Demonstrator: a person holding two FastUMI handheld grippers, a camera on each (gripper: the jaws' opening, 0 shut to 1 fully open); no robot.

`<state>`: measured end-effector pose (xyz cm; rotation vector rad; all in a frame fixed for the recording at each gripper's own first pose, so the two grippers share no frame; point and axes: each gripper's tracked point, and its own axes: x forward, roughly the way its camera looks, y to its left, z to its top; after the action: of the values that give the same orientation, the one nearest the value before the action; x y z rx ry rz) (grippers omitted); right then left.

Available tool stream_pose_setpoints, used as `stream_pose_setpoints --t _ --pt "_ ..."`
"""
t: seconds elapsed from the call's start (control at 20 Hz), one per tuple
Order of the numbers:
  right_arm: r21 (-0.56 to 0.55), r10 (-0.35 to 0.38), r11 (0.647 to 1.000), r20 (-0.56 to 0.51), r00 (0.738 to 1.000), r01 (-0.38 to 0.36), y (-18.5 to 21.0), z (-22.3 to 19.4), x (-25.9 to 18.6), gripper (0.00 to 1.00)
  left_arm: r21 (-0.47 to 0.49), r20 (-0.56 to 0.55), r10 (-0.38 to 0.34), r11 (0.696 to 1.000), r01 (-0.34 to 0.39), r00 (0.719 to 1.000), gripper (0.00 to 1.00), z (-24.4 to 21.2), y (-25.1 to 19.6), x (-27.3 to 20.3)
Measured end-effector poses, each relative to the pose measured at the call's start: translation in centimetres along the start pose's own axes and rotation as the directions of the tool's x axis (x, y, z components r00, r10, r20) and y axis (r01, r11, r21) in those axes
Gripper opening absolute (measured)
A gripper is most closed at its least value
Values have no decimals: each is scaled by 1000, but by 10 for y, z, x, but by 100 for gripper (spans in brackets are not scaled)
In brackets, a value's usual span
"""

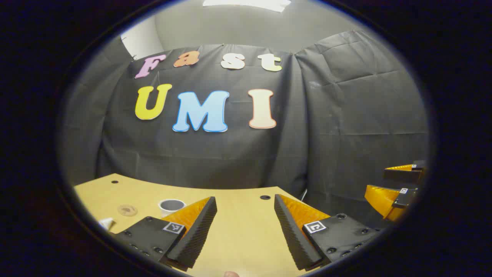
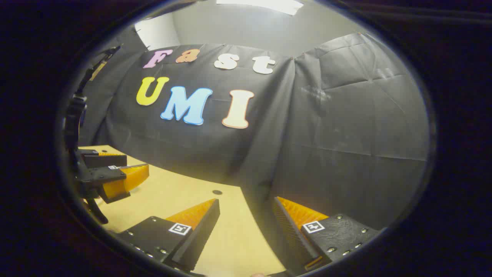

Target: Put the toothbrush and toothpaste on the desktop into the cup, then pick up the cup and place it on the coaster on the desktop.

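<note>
The jaws of the left gripper [image 1: 245, 206] are spread wide apart above the desk [image 1: 246, 234], with nothing held between them; bare desk is seen in the gap. The jaws of the right gripper [image 2: 246, 207] are likewise parted and empty, raised over the desk's right-hand portion near its edge, where the black cloth wall [image 2: 346, 154] hangs behind.

In the left gripper view, the cup [image 1: 171, 206], pale with a dark inside, is seen upright on the desk to the left, just beyond the left finger [image 1: 194, 227]. The round coaster [image 1: 127, 210] lies flat on the desk beside the cup, farther left, apart from it. A small white object [image 1: 106, 223] is glimpsed at the lower left edge of the desk; whether it is the toothpaste or toothbrush cannot be told.

The right gripper is also seen at the far right of the left gripper view, and the left gripper at the far left of the right gripper view.
</note>
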<state>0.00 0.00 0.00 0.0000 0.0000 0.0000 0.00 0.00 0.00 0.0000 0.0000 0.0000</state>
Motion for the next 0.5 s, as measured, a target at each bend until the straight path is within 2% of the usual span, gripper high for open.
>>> stream_pose_setpoints --t 0.1,0.15,0.25,0.4,0.5 --pt "24 -21 999 -8 1000 21 62 23 -10 88 45 3 -10 999 10 1000 99 19 86 -18" --pt "33 -31 999 -12 999 31 91 34 -13 88 65 -6 -4 998 5 1000 96 26 132 -30" --pt "73 -4 997 -4 1000 5 157 62 -15 89 78 -23 27 997 -25 999 96 41 222 -46" --pt "134 69 989 6 998 -69 236 99 -10 89 89 -41 139 987 -135 989 96 69 336 -70" --pt "156 105 982 19 994 -107 268 122 -7 89 76 -30 206 976 -203 978 96 88 385 -85"
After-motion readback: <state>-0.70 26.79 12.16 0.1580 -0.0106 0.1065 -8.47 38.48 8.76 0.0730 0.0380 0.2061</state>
